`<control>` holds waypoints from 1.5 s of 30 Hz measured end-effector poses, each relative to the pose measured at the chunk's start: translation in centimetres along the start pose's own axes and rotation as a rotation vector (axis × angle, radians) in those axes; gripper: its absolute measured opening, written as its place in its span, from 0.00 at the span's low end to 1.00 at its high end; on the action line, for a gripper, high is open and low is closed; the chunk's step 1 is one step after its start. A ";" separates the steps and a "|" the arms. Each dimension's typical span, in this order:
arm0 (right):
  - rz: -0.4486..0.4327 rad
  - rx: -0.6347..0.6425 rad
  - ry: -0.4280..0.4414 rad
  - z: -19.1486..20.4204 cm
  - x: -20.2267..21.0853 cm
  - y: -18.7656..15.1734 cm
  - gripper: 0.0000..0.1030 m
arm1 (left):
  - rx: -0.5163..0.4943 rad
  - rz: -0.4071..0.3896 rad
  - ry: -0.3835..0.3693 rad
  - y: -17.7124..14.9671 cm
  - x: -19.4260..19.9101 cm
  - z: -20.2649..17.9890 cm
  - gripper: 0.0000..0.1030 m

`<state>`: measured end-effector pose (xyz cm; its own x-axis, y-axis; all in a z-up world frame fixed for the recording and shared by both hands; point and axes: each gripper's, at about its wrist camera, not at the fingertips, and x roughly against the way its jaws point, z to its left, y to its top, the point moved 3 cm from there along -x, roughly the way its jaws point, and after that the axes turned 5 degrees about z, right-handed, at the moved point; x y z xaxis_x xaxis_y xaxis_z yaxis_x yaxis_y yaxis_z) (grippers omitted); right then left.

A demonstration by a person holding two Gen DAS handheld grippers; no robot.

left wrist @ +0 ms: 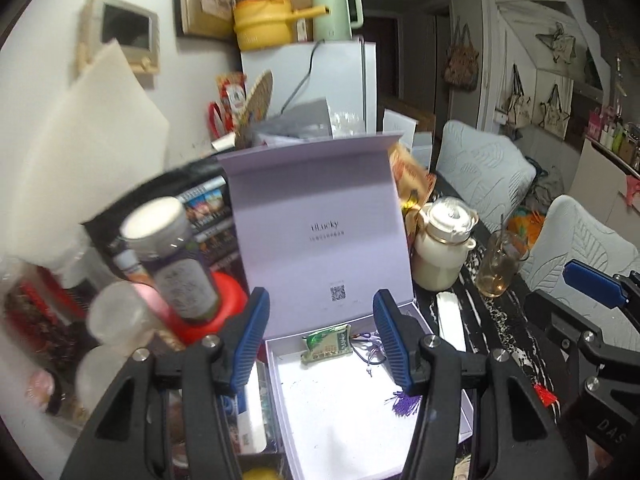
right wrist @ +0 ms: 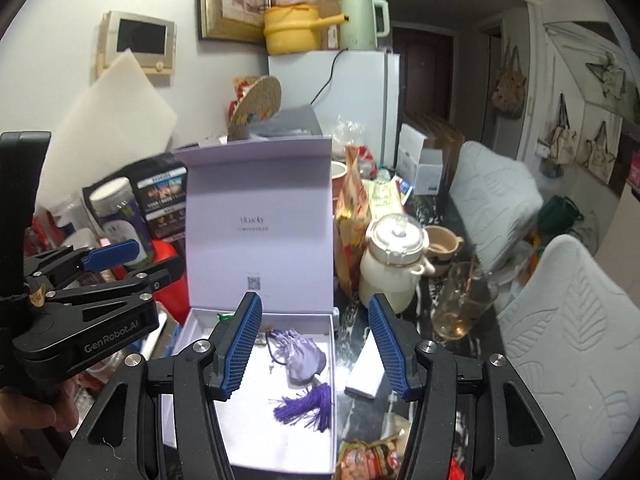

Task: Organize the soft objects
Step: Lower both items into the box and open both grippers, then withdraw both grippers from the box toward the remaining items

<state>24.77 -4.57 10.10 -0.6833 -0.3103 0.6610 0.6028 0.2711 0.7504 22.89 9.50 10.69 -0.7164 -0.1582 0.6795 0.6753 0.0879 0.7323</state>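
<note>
While claws gape — pouch boxed.

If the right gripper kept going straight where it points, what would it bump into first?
Probably the open white box. The right gripper, empty, points down toward the lilac pouch lying inside. Depth is hard to judge.

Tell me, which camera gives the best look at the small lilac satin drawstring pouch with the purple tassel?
The right wrist view: the lilac satin drawstring pouch lies in plain sight in the open white box, its purple tassel spread beside it. In the left wrist view a blue finger hides the pouch; only cords and tassel show.
</note>
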 end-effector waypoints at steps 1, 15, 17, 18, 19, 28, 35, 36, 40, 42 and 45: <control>-0.007 0.001 -0.009 0.2 0.8 -0.1 0.54 | 0.002 -0.006 -0.003 -0.2 0.7 0.1 0.52; -0.064 0.006 -0.058 1.9 8.2 -5.8 0.54 | -0.018 -0.050 -0.029 -6.7 7.3 0.0 0.52; -0.062 0.000 -0.063 2.1 8.8 -7.3 0.54 | -0.025 -0.049 -0.032 -8.0 7.6 -0.2 0.52; -0.061 -0.002 -0.066 2.1 9.1 -7.9 0.54 | -0.028 -0.045 -0.038 -8.6 7.6 -0.4 0.52; -0.060 -0.005 -0.069 2.1 9.2 -8.5 0.54 | -0.029 -0.038 -0.048 -9.2 7.6 -0.5 0.52; 0.002 -0.065 -0.090 2.4 9.4 -15.8 0.54 | -0.062 0.031 -0.068 -16.0 6.8 -1.7 0.52; 0.045 -0.116 -0.117 2.1 9.3 -20.5 0.54 | -0.094 0.059 -0.090 -19.8 7.0 -2.9 0.52; 0.048 -0.123 -0.121 2.1 9.4 -21.0 0.54 | -0.099 0.061 -0.095 -20.2 7.0 -3.2 0.52; 0.067 -0.164 -0.129 1.5 9.8 -23.2 0.54 | -0.124 0.078 -0.143 -22.0 7.2 -4.7 0.52; 0.071 -0.188 -0.138 1.0 10.3 -24.3 0.54 | -0.137 0.089 -0.196 -22.9 7.2 -5.8 0.52; 0.084 -0.215 -0.152 0.2 10.7 -25.8 0.54 | -0.163 0.091 -0.239 -23.8 7.0 -7.4 0.52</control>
<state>1.84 -14.64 -2.21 -0.6712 -0.1497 0.7260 0.7228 0.0851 0.6858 3.14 -0.99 -2.30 -0.6600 0.0806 0.7470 0.7437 -0.0709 0.6647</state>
